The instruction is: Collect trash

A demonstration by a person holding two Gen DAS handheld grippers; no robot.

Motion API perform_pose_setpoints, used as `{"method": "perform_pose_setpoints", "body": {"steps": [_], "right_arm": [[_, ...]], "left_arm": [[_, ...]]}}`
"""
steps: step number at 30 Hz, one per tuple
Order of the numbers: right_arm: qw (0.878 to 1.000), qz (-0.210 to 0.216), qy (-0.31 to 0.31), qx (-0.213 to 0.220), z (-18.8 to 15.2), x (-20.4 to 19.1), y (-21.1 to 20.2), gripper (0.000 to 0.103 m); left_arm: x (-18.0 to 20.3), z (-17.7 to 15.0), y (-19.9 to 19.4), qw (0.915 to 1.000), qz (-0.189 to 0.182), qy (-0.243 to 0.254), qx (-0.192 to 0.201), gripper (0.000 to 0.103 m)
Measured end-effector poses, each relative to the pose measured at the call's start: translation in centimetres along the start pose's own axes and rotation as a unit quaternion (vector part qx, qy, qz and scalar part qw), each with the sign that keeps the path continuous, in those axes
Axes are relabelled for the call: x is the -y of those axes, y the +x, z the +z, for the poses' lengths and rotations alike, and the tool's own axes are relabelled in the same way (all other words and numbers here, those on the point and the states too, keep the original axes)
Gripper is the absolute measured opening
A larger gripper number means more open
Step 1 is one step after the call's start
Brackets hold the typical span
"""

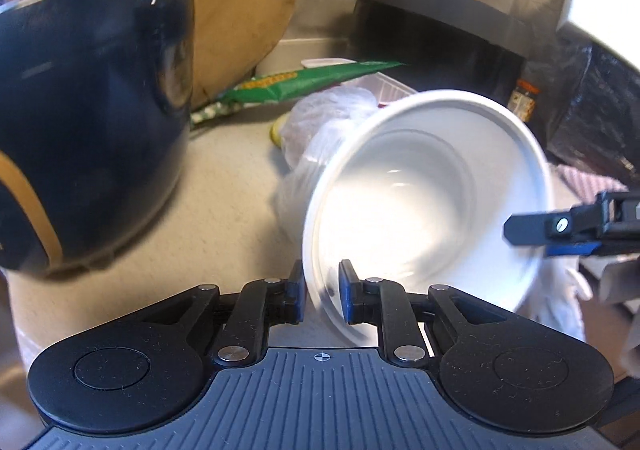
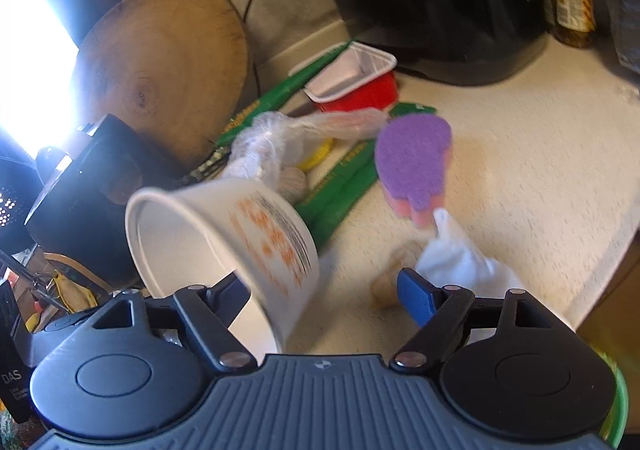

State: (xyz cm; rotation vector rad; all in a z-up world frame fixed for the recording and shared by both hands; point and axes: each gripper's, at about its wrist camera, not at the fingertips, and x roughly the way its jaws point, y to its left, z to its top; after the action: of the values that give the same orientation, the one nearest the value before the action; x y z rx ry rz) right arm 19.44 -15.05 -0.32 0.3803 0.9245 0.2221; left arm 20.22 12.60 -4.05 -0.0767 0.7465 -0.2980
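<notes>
Left wrist view shows the left gripper (image 1: pixel 321 292) with its jaws drawn narrowly around the rim of a tilted white cup (image 1: pixel 424 202), though pad contact cannot be confirmed. The right gripper (image 2: pixel 320 290) stands spread wide beside the cup's printed wall, clamped on nothing. Green wrappers (image 2: pixel 340 190), a crumpled plastic bag (image 2: pixel 272 146) and a red tub (image 2: pixel 356 86) lie on the tabletop (image 2: pixel 520 170) behind.
</notes>
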Motion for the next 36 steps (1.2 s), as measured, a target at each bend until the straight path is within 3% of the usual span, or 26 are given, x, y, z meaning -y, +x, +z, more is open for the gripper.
{"method": "perform_pose_setpoints", "body": {"steps": [11, 14, 17, 23, 27, 32, 36], "right_arm": [[0.999, 0.021, 0.036, -0.006, -1.2, -0.1, 1.1, 0.082], [1.0, 0.0, -0.009, 0.022, -1.1, -1.2, -0.2, 0.087], [0.996, -0.044, -0.056, 0.056, -1.1, -1.8, -1.7, 0.089], [0.974, -0.112, -0.155, 0.118, -2.4, -1.2, -5.3, 0.099], [0.975, -0.124, -0.158, 0.094, -3.6, 0.8, -5.5, 0.099], [0.981, -0.107, -0.145, 0.07, -4.7, 2.1, -3.8, 0.1], [0.986, -0.098, -0.123, 0.064, -4.1, 2.9, -1.7, 0.1]], "left_arm": [[0.0, -0.2, -0.1, 0.9985, -0.025, -0.047, -0.016, 0.021], [0.3, 0.2, -0.8, 0.9974, -0.045, -0.053, -0.02, 0.021], [0.8, 0.5, -1.0, 0.9979, -0.04, -0.048, -0.015, 0.021], [0.5, 0.7, 0.9, 0.9973, -0.023, -0.066, -0.023, 0.018], [-0.4, 0.5, 0.7, 0.9922, -0.028, -0.117, -0.034, 0.013], [0.6, -0.3, -3.9, 0.997, -0.03, -0.057, -0.043, 0.012], [-0.3, -0.9, -6.7, 0.9968, -0.012, -0.062, -0.048, 0.012]]}}
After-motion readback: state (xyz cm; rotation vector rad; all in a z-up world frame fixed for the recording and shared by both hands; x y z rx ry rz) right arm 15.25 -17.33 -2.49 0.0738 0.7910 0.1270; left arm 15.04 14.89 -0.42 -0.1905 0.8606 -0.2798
